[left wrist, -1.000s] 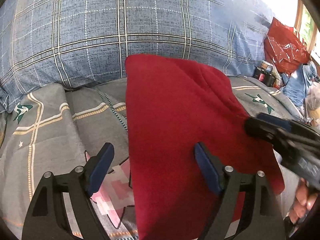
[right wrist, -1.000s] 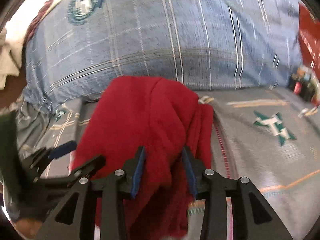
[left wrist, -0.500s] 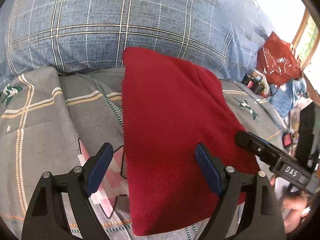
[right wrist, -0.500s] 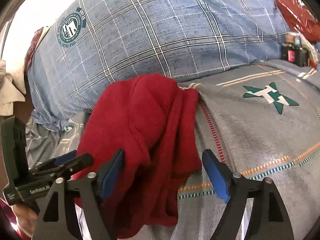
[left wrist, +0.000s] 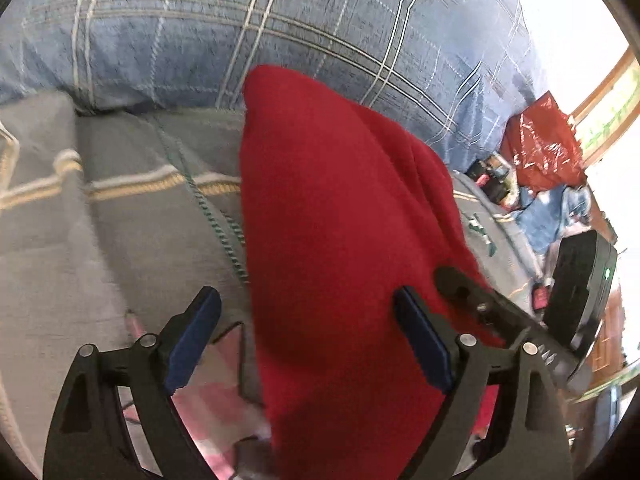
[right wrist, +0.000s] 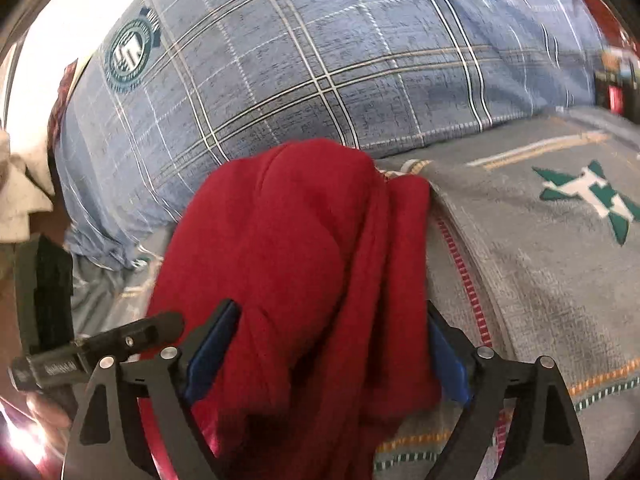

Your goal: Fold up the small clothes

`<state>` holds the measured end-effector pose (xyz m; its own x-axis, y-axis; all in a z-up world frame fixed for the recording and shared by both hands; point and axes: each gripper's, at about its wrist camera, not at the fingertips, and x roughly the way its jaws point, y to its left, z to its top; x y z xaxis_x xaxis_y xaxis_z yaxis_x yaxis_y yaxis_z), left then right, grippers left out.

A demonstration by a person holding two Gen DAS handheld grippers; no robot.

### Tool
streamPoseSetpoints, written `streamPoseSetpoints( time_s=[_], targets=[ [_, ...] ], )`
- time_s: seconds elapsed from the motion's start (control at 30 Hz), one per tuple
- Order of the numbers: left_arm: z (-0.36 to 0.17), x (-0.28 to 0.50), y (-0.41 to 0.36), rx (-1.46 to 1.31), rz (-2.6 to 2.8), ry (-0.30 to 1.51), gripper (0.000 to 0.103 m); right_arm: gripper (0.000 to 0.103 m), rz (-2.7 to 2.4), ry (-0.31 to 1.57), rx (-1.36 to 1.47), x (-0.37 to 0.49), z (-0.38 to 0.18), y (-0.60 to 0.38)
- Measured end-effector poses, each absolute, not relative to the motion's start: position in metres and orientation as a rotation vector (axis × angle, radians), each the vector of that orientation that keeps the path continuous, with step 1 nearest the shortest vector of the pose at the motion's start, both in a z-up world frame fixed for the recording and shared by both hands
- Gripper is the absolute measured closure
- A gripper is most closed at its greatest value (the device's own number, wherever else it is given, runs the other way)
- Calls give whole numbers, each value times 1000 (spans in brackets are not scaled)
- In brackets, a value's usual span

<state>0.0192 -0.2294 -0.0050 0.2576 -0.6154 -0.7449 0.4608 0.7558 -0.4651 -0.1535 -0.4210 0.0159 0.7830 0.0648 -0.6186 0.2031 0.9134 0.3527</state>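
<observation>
Red cloth (right wrist: 304, 264) running near-to-far on bed (right wrist: 540, 280), straddled loosely by wide-open right hand-held gripper (right wrist: 328, 356); left hand-held gripper (left wrist: 308, 336) wide too.

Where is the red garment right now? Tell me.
In both wrist views the red garment lies mid-frame on the grey bedspread, its far end against the blue plaid pillow.

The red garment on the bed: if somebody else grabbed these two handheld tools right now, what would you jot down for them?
Left gripper: jaws open, holding nothing, over the left edge of the red garment.
Right gripper: jaws open, straddling the garment's bunched right side, not clamped.
The garment lies on the grey bedspread, its far end against the blue plaid pillow.
Done: laid lengthwise, seemingly folded over.
Left: probably smooth the right-side layers and fold it again.
</observation>
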Motion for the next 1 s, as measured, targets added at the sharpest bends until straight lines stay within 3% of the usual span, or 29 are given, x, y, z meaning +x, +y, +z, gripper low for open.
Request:
streamPoseSetpoints(
  time_s=[0.07, 0.1, 0.17, 0.33, 0.77, 0.93, 1.0],
  targets=[
    [-6, 16, -234, -165, -759, 1075, 19, 35, -85, 655, 355, -153, 19, -411],
    [-5, 13, -237, -159, -789, 1059, 32, 39, -95, 645, 324, -153, 21, -406],
    [-1, 9, -242, -129, -776, 1033, 34, 50, -112, 635, 283, -154, 23, -402],
    [14, 0, -243, -112, -755, 1015, 46, 62, -124, 591, 241, -163, 37, -392],
    [66, -63, -188, -45, -674, 951, 47, 64, 9, 550, 195, -210, 81, -324],
    [50, -97, -174, -25, -625, 990, 47, 63, 38, 638, 210, -226, 63, -310],
    [34, -102, -175, -4, -609, 1012, 46, 56, 26, 691, 206, -228, 49, -309]
  ],
)
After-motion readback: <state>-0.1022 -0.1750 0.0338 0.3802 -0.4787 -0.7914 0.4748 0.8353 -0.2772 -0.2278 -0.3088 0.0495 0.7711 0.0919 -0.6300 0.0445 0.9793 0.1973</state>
